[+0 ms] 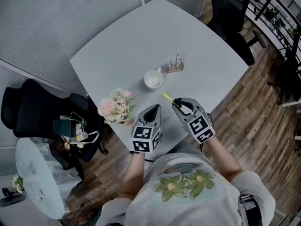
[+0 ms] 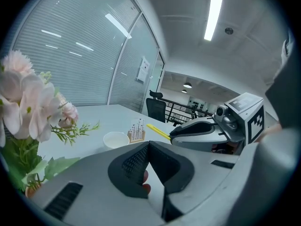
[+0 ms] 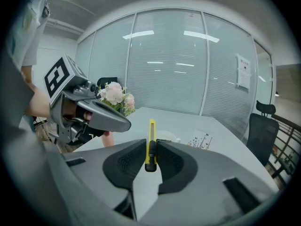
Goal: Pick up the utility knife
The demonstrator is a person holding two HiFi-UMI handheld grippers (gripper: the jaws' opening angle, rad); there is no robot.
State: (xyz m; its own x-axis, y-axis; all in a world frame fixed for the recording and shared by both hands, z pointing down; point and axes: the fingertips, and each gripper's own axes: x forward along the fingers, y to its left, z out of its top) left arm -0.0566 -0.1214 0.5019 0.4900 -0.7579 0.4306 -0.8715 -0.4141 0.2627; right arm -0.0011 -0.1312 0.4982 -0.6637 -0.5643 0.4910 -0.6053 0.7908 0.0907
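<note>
Our right gripper (image 3: 151, 149) clamped on one slim yellow plastic utility knife (image 3: 151, 133), our left gripper (image 2: 148, 147) beside it, jaws together, empty.

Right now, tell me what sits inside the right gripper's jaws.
A slim yellow plastic utility knife is clamped in the right gripper, its front end sticking out past the tips. The dark pads cover its flanks.

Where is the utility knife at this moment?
The utility knife is clamped in the right gripper's jaws, right of centre in the head view, beside the left gripper, its yellow tip toward the white cup.
</note>
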